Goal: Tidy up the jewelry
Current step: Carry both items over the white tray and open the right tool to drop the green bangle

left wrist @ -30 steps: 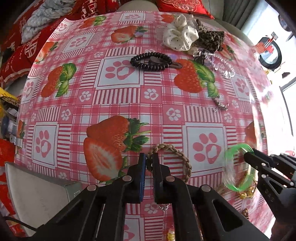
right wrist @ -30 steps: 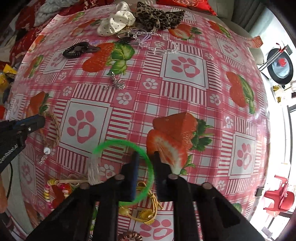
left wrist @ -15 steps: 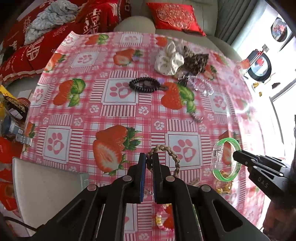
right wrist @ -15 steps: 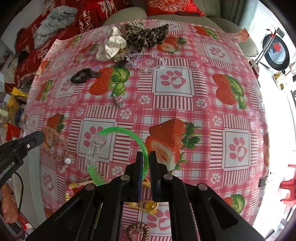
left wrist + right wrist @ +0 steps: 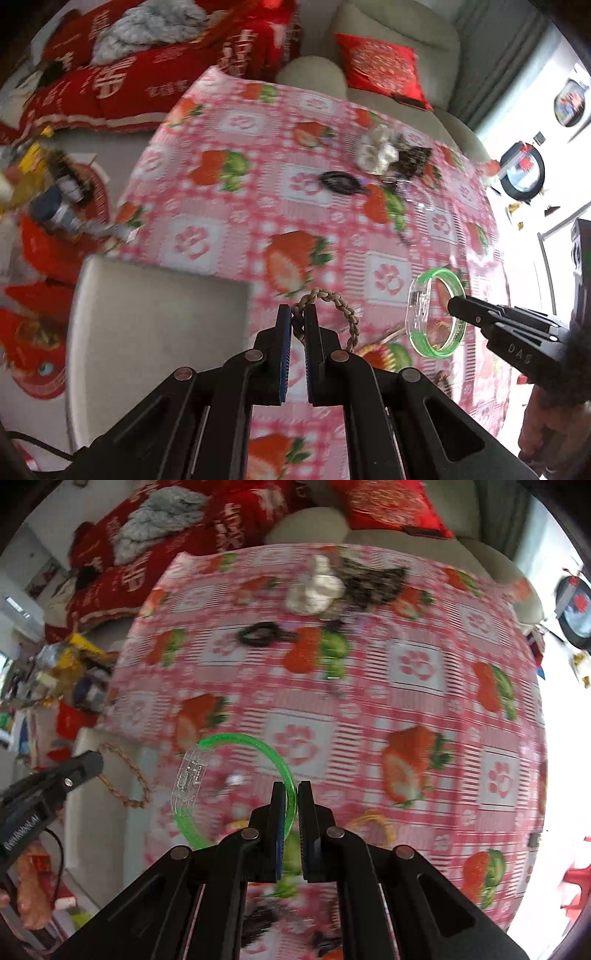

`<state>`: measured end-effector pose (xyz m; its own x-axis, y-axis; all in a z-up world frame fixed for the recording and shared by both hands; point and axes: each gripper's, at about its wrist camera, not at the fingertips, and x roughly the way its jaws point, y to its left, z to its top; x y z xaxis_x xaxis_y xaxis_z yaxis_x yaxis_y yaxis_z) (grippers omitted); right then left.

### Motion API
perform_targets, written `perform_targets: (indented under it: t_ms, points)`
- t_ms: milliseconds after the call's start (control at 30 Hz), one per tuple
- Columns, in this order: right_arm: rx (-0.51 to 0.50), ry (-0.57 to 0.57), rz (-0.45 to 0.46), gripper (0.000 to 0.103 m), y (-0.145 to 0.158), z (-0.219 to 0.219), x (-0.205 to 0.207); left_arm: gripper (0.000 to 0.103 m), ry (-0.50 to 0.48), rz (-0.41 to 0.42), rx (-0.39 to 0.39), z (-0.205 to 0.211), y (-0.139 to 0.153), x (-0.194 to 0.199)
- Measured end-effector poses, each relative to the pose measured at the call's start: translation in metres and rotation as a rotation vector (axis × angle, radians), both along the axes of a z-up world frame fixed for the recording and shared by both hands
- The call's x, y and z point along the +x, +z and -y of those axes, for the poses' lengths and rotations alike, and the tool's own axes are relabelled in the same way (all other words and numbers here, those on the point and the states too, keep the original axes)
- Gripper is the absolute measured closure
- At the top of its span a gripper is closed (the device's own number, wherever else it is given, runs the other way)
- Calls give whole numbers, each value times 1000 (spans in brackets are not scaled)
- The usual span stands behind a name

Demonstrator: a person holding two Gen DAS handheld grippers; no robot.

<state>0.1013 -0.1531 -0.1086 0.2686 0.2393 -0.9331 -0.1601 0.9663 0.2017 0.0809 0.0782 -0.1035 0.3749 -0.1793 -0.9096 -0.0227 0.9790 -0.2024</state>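
The left gripper is clamped on a braided cord bracelet, its jaws pinching one side of the loop so the rest arcs out to the right, clear of the table. The right gripper is clamped on a green bangle, the band squeezed between its blue-lined jaws and the ring standing out to the left with its clear plastic section on the far side. Each tool shows in the other's view: the right gripper's black tip reaches in from the right edge of the left view with the bangle hanging off it, and the left one enters from the left edge of the right view with the cord loop trailing below. Both pieces are held above a table covered in a pink checked cloth printed with strawberries and paw prints. Near its far end lie a black bead bracelet, a white scrunchie and a dark patterned one beside it. Yellow jewelry lies blurred near the close edge. The middle of the cloth is mostly bare. Past the left edge sits a pale grey box; beyond the far edge are a beige sofa, red cushions and a red blanket.
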Motion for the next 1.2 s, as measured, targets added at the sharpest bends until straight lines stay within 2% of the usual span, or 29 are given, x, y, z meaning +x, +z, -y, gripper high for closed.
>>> perform_targets:
  t_ms: [133, 333, 500, 667, 933, 1200]
  points:
    - [35, 83, -5, 96, 6, -47, -5, 90, 70, -15, 16, -39, -4, -22]
    - [54, 211, -5, 96, 6, -124, -13, 90, 182, -60, 37, -97, -26, -50]
    - [51, 297, -24, 96, -6, -184, -13, 90, 249, -91, 39, -130, -50, -59]
    - [22, 343, -52, 96, -28, -223, -7, 90, 285, -101, 50, -152, -71, -57]
    - [-40, 341, -89, 96, -61, -247, 8, 90, 284, -97, 75, -162, -94, -39]
    - [-86, 330, -108, 96, -82, -246, 17, 90, 262, -93, 158, -155, -102, -31]
